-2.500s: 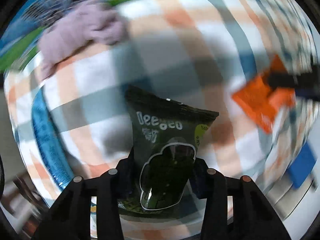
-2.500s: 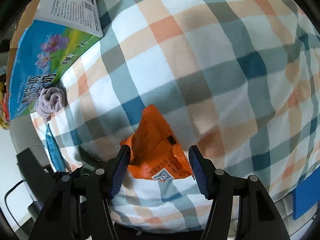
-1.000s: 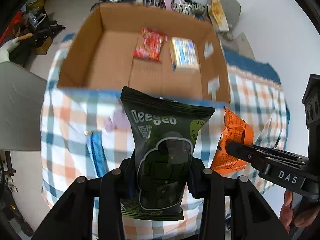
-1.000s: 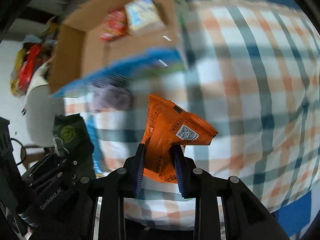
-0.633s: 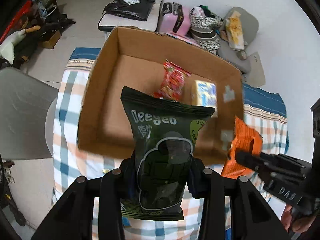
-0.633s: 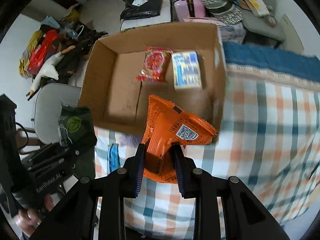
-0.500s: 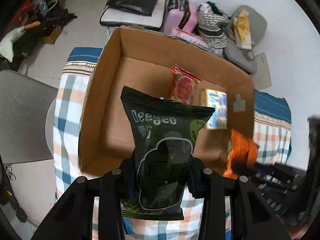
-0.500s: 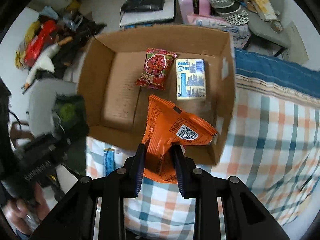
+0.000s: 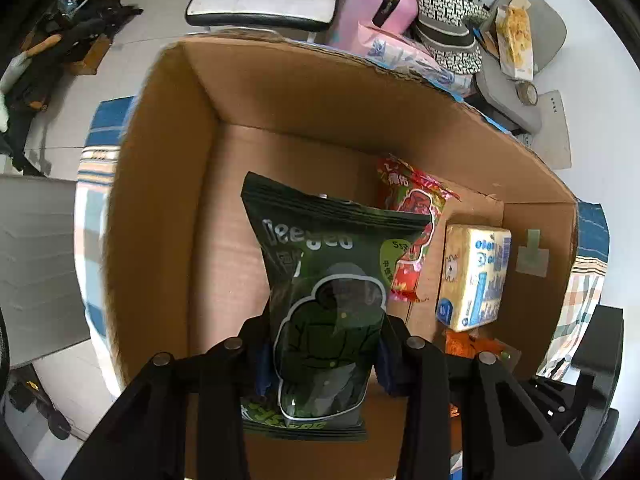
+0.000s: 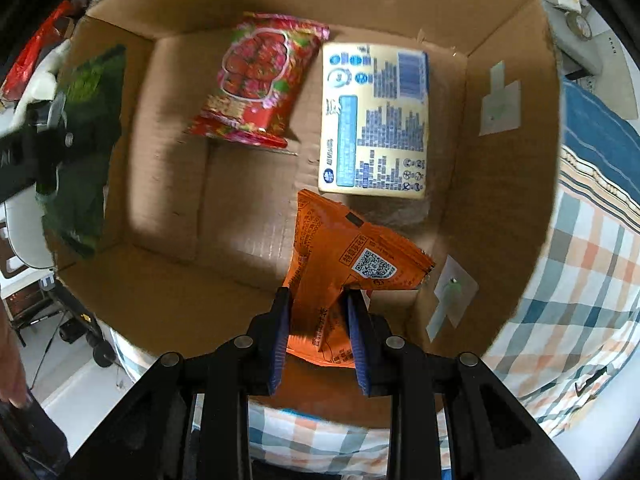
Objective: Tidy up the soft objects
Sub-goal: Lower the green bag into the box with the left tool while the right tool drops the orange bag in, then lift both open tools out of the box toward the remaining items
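Cluttered room around a checked-cloth worktop

I see a pale tiled floor [image 9: 156,12], a pink hard-shell suitcase [image 9: 368,4] beside a grey padded chair [image 9: 516,92] piled with bags, a black-cushioned bench [image 9: 260,0], and the orange, blue and white checked tablecloth [image 10: 576,280] in bright, even light.

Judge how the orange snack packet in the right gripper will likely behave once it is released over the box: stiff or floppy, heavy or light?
Probably floppy: the orange snack packet creases and bends above the right gripper. Likely light, since pinching one end holds it up. It should land flat in the cardboard box, not roll.
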The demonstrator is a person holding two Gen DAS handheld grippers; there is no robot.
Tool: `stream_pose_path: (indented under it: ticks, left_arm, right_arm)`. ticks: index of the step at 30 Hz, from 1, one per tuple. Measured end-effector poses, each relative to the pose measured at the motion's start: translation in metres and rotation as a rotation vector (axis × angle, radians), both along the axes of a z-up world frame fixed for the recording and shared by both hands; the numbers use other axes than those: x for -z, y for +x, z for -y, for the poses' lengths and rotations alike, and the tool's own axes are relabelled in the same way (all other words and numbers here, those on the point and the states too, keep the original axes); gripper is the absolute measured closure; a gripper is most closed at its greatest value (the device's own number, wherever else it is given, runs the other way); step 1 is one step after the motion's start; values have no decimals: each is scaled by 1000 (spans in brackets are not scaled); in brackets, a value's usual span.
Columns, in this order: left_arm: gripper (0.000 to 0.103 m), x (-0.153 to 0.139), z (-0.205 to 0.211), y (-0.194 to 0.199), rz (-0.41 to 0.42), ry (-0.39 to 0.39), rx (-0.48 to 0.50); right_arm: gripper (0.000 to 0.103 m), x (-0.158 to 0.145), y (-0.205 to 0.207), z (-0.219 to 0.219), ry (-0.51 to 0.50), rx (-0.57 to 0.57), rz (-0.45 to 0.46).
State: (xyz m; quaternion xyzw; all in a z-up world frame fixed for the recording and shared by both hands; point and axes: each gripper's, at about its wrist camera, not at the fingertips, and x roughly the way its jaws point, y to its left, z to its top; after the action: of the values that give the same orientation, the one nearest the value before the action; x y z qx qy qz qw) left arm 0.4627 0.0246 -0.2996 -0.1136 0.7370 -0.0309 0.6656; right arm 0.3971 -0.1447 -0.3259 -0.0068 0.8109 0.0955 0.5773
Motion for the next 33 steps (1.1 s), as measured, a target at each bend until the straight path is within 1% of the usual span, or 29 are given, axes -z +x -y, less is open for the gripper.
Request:
stream_pose_path:
  ticks: [2,4,7,8,9,10,11,13,16,18,20,22,23,24,25,26,27,31,33]
  left_arm:
    - [66,5,3,7,-7,-4,15]
    - [66,9,4,16,-7,23,13]
    - [65,12,3,26,-13,26,8]
    - [65,11,2,28,-10,29,4]
    - [65,10,1,28,-5,33,-1]
    - [64,8,0,29,-1,38,-5]
    - [64,5,-1,29,4,35,-10]
    - [64,0,-3,27,13,36,-14]
    - [62,-7,-4,21,32,49,-4]
    - [59,-13,-5,15,44,55,2]
    - [58,-20,-4,5,62,62,9]
    - [53,-31,-4,-7,93,81,16]
    - [50,-36,-4,-15,109,92,19]
    - [38,-41,-5,-21,123,104,25]
    - [32,-45,-6,-27,139,115,26]
    - [20,-50,-8,-33,156,129,25]
    - [13,-56,-9,-43,181,146,28]
    - [10,-71,-12,-70,235,175,22]
    - [2,-77,-14,-84,251,169,15]
  right_arm:
    - [73,6,0,-1,-4,-9,-8]
    - [73,13,1,-1,-20,-22,-23]
    - [71,19,1,-1,-34,-22,-41]
    - [66,18,3,-1,-34,-20,-43]
    - [55,19,2,-2,-31,-20,-44]
    - [49,17,2,-2,-27,-18,-43]
    - [40,16,2,-2,-21,-12,-39]
    - [33,12,0,-4,-19,-9,-28]
    - [31,3,-2,-5,-29,-4,0]
    - [24,-5,-7,-8,-38,-1,29]
    - [18,-12,-9,-8,-37,10,52]
    - [14,-17,-9,-10,-35,24,79]
    - [9,-20,-9,-12,-36,32,94]
    - [6,-24,-11,-13,-43,43,112]
    - [5,-28,-13,-14,-52,53,133]
    - [2,-32,-16,-14,-54,62,151]
    - [0,-34,-17,-12,-55,76,166]
    - [0,-51,-30,-11,-93,103,237]
    - [0,-57,-38,-7,-96,123,254]
